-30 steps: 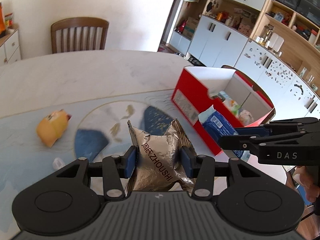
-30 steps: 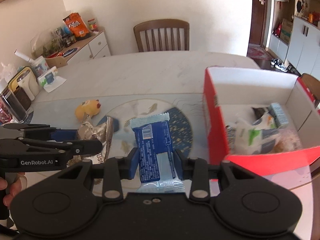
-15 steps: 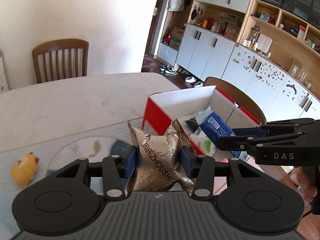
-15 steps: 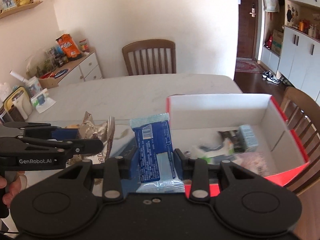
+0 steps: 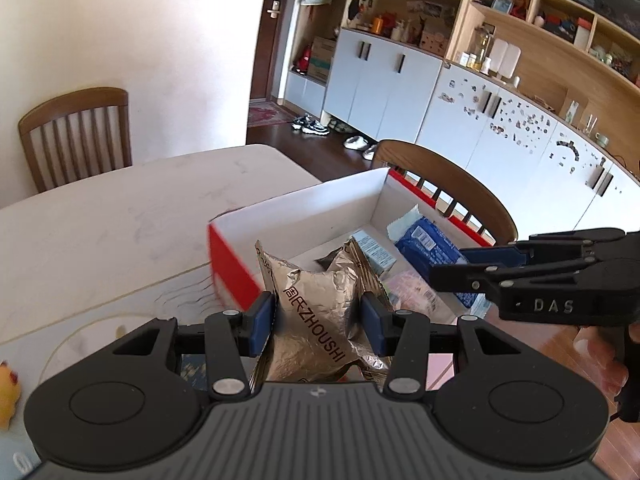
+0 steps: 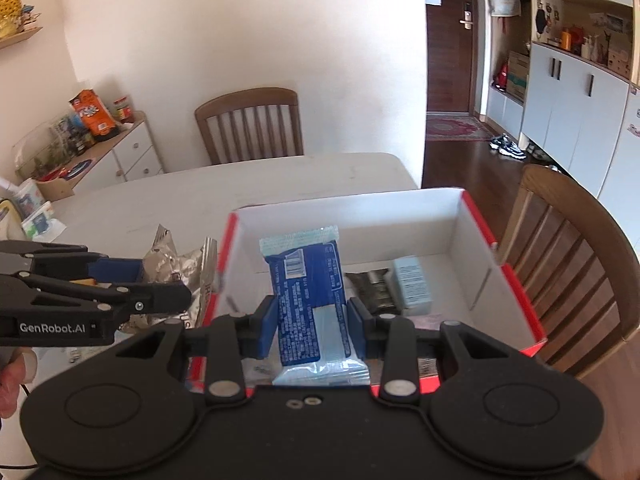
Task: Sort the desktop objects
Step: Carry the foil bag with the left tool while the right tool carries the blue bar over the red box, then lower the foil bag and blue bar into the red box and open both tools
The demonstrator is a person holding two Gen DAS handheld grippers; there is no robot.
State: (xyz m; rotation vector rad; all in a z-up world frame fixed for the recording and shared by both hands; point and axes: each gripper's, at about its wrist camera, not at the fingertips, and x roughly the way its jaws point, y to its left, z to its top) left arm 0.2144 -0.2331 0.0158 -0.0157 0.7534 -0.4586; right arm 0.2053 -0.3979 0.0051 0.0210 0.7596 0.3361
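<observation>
left gripper (image 5: pixel 318 322) clamped on a crinkled silver foil packet (image 5: pixel 320 320) printed "zhoushi", fingers (image 5: pixel 262 322) pressing both its sides, held up over the near red wall of the box (image 5: pixel 232 260). right gripper (image 6: pixel 312 326) clamped on a blue wrapped pack (image 6: pixel 308 300) with pale sealed ends and a barcode, held upright above the white inside of the box. lying on the box floor: a dark wrapper (image 6: pixel 374 288) and a pale blue carton (image 6: pixel 412 282). yellow toy (image 5: pixel 8 392) left on the pale bench (image 5: pixel 100 232).

Left gripper (image 5: pixel 318 322) clamping silver packet (image 5: pixel 316 320), red box (image 5: pixel 232 256) behind
</observation>
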